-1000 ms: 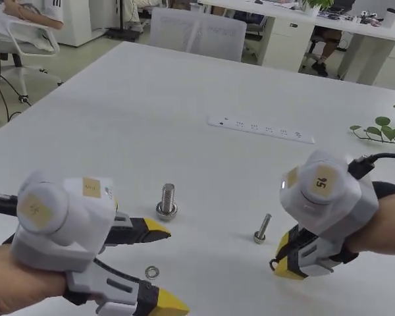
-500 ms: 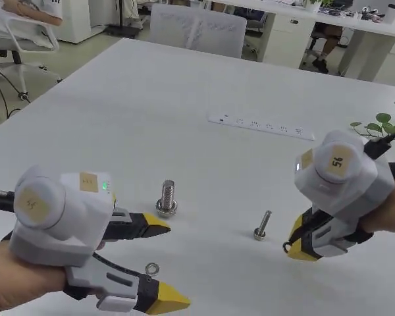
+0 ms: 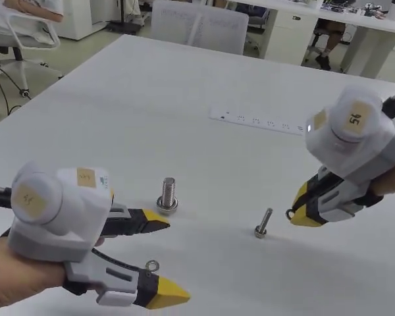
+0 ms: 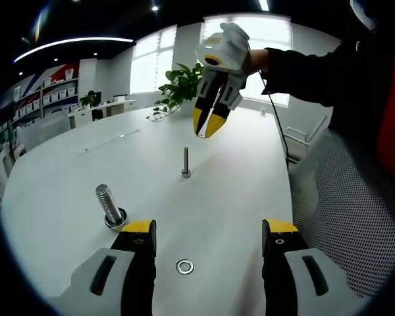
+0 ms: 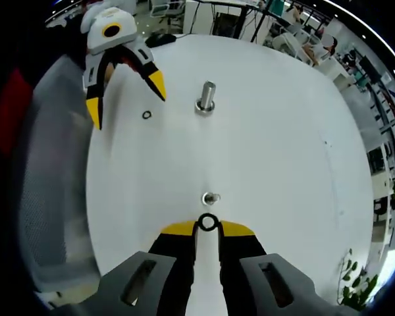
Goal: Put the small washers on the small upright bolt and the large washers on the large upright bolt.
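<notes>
Small bolt (image 3: 263, 223), large bolt (image 3: 167, 195), both upright, washer (image 5: 208, 215) in right hand-held gripper (image 5: 207, 230)

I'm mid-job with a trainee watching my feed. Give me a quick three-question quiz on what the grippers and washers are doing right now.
1. True or false: the left gripper is shut on a washer.
2. What does the right gripper hold at its tips? A) a washer B) a nut C) nothing
3. Fill in: the right gripper's tips hang nearest the ___ bolt.

Key
1. False: its jaws are open, with a loose washer lying on the table between them.
2. A: the held washer.
3. Small: the small bolt, not the large bolt.
</notes>
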The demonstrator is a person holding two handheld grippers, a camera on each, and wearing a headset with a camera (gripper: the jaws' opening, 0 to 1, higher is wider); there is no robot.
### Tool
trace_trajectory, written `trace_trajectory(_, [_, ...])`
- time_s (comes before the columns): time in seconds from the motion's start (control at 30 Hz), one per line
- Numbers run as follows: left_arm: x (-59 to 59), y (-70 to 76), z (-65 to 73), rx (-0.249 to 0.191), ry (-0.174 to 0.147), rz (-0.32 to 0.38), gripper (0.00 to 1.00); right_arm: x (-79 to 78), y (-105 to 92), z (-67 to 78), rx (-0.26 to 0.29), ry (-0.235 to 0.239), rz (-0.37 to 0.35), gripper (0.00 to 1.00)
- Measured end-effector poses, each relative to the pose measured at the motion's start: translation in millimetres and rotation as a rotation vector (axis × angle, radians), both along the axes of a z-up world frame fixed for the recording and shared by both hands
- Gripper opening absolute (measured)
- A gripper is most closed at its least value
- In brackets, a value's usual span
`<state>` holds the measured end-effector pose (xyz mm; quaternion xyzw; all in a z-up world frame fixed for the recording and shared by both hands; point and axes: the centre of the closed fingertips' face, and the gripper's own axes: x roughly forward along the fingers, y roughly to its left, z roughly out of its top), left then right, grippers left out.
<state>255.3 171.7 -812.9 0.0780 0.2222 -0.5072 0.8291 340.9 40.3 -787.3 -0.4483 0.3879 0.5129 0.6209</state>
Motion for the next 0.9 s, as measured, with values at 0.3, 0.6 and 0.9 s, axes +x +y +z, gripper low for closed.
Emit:
trace_trajectory(0.3, [0.3, 1.9, 2.8, -0.01, -0.006, 0.013, 0.64, 3.1, 15.0, 10.1, 0.011, -0.011, 0.034, 0.13])
trace_trajectory(0.6, [-0.1, 4.1, 4.5, -0.021, -0.01, 0.022, 0.64, 5.8, 21.4, 4.0, -0.009, 0.005, 0.063, 0.13])
trace_trajectory(0.9, [0.1, 6.7, 5.1, -0.028, -0.01, 0.03, 0.64, 7.2, 26.0, -6.8, -0.029, 0.039, 0.08, 0.13])
